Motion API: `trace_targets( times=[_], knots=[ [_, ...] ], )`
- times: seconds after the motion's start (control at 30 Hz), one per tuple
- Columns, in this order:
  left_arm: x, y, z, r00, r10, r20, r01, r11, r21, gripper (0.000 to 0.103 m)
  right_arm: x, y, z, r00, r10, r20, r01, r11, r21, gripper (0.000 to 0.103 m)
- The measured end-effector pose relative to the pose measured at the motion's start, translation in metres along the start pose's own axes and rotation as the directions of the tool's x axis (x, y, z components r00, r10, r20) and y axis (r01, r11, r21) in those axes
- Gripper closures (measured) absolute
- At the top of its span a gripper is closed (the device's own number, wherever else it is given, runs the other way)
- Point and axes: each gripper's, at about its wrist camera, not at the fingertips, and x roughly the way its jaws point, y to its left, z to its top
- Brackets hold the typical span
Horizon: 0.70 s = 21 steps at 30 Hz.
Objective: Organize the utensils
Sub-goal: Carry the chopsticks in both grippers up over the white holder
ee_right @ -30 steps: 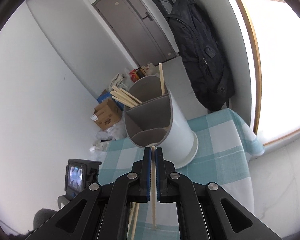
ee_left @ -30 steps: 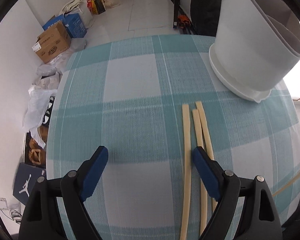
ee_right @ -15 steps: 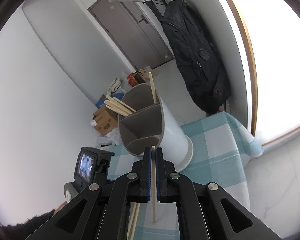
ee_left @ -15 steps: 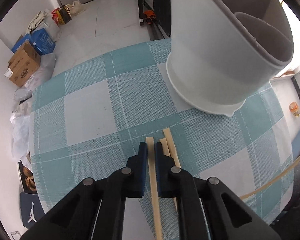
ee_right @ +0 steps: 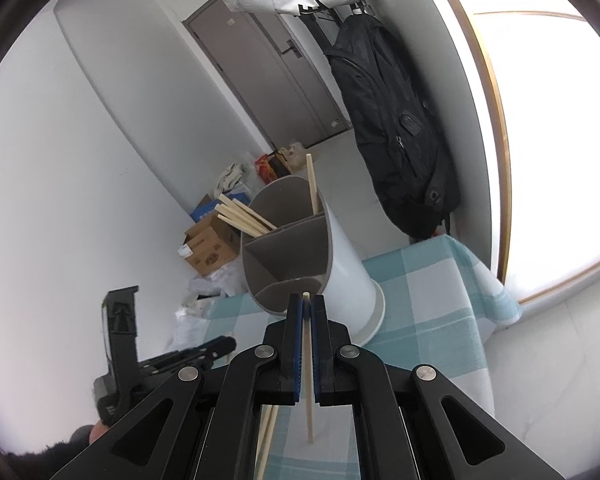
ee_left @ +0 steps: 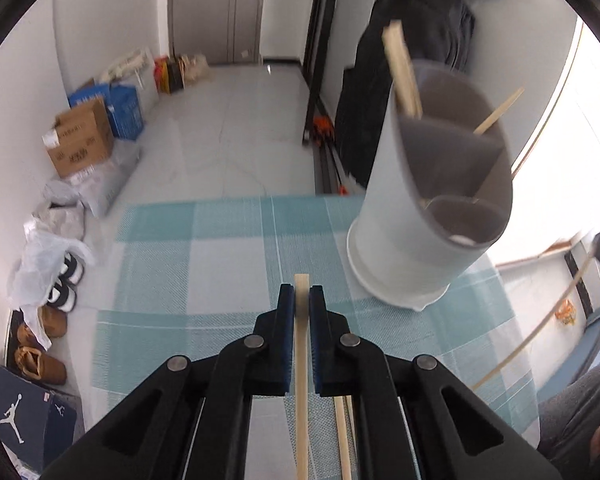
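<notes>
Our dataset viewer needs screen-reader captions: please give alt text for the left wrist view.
The left gripper is shut on a chopstick above a teal checked tablecloth. A white divided utensil holder containing chopsticks stands ahead to the right.

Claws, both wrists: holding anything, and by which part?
Left claw is shut on a chopstick just below its top end. Right claw is shut on another chopstick, also near its top end.

A table covered by a teal-and-white checked cloth (ee_left: 204, 240). At its far right stands a white utensil holder (ee_left: 404, 240), its flared base flat on the cloth. Two loose chopsticks (ee_left: 343, 436) lie side by side on the near part, right of centre.
</notes>
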Motion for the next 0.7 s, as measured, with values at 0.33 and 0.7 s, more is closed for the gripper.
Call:
trace_targets(
  times=[0.33, 0.7],
  knots=[
    [-0.035, 0.014, 0.013, 0.982, -0.045, 0.185, 0.063, 0.994, -0.092, 0.100, -0.016, 0.030, -0.011, 0.996, 0.017, 0.086, -0.007, 0.992, -0.123, 0.100],
    [-0.076, 0.004, 0.032, 0.912, -0.078, 0.402, 0.147, 0.978, -0.145, 0.100, -0.031, 0.053, -0.008, 0.996, 0.023, 0.091, -0.008, 0.988, -0.153, 0.100]
  ],
)
